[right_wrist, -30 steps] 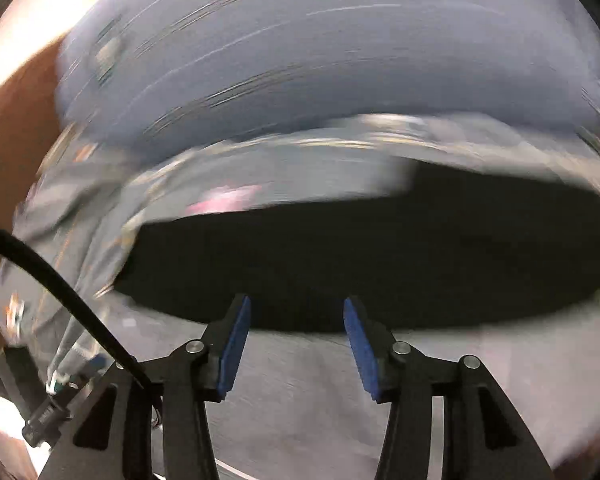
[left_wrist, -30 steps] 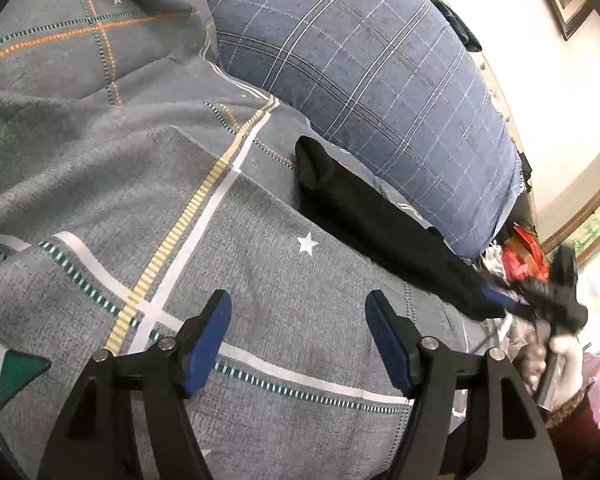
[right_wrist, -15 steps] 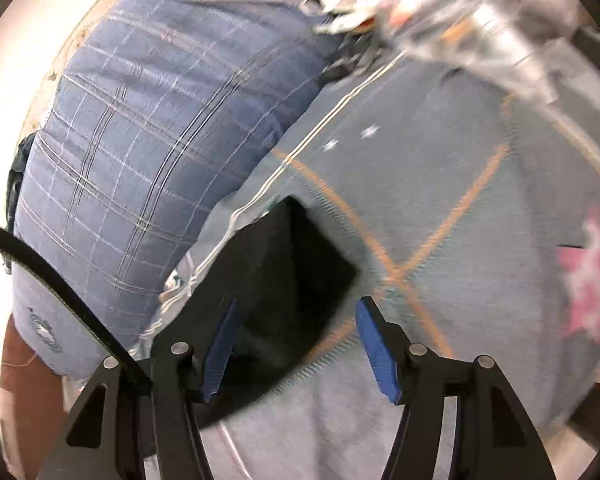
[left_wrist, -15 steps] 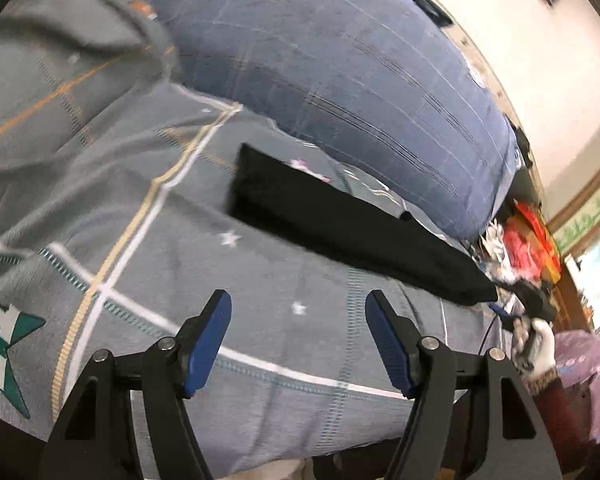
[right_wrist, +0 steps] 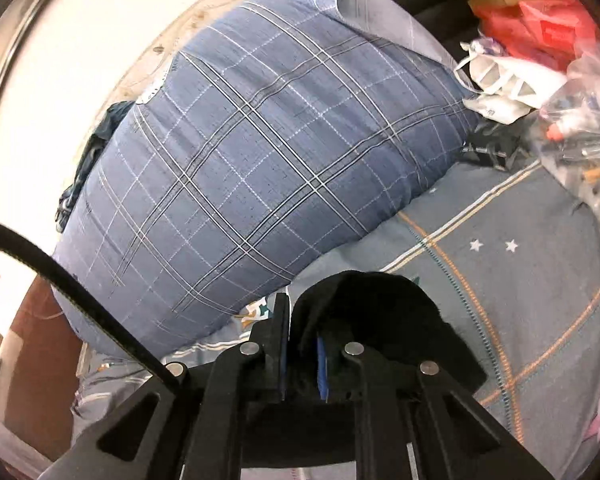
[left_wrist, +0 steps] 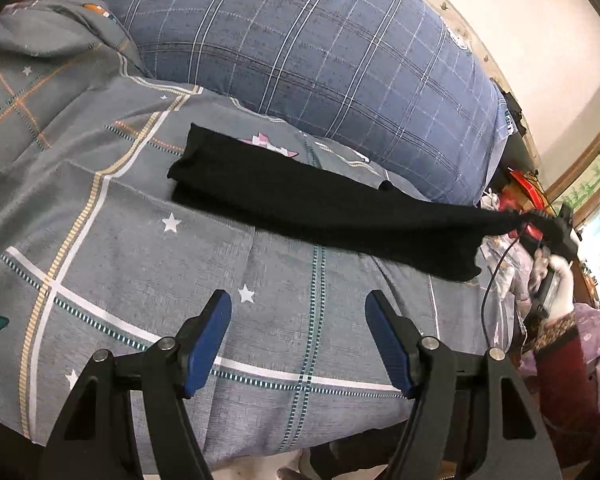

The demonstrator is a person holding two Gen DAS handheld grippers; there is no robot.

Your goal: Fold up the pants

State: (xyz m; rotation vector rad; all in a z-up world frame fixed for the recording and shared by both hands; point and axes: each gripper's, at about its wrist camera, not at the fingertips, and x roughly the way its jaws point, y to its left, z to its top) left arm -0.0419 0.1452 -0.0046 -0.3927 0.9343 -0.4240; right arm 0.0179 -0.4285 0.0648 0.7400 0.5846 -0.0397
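Pants [left_wrist: 320,204] span a grey bedspread [left_wrist: 140,280] below a plaid pillow [left_wrist: 320,60], right fingers [right_wrist: 321,360] clamping them, left fingers [left_wrist: 208,340] spread.

The left wrist view looks from the bed's near edge across the grey bedspread [left_wrist: 148,264], fairly far back. The right wrist view sits close, facing the blue pillow [right_wrist: 260,168]. Both share pillow, bedspread and black pants [left_wrist: 320,208].

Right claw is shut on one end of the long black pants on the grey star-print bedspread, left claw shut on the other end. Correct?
Not quite. The left claw is open and holds nothing, hovering over the grey star-print bedspread, as the left wrist view shows. The right claw is shut on one end of the long black pants.
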